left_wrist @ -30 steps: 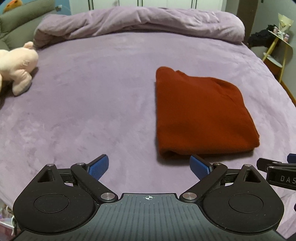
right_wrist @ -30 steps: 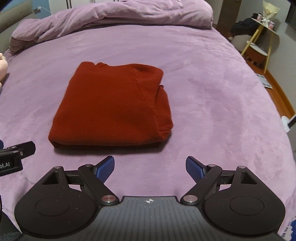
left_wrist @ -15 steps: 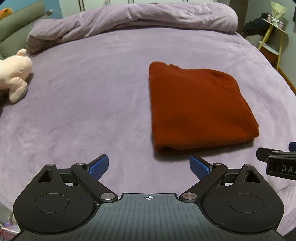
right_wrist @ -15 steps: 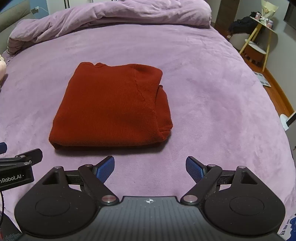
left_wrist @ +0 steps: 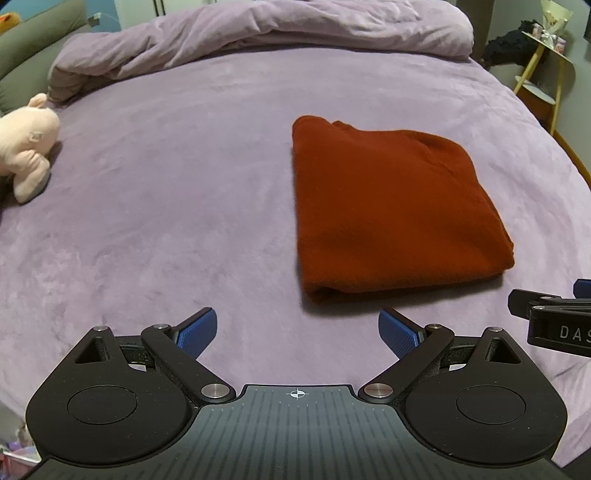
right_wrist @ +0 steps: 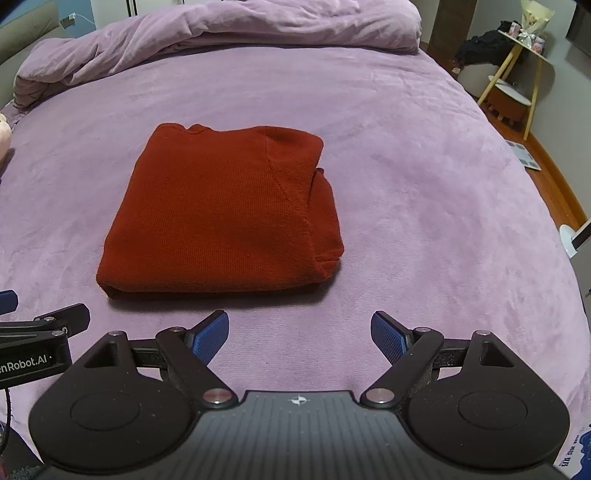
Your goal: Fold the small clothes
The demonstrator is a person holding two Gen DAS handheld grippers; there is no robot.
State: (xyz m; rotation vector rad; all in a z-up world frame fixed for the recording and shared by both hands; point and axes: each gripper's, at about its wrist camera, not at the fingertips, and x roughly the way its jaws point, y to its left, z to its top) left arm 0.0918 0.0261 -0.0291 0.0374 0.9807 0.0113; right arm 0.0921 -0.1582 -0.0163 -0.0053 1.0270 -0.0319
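A rust-red knit garment (left_wrist: 391,210) lies folded into a neat rectangle on the purple bed cover (left_wrist: 166,192); it also shows in the right wrist view (right_wrist: 221,218). My left gripper (left_wrist: 297,328) is open and empty, near the garment's front left corner and a little back from it. My right gripper (right_wrist: 299,332) is open and empty, just in front of the garment's front right part. Each gripper's side shows at the edge of the other's view.
A bunched purple duvet (left_wrist: 266,33) lies across the head of the bed. A pink plush toy (left_wrist: 26,147) lies at the left edge. A yellow-legged side table (right_wrist: 517,70) and wooden floor are beyond the bed's right edge.
Both grippers have drawn back and risen slightly from the folded garment, which now sits a little farther off. Both stay open and the garment has not moved.
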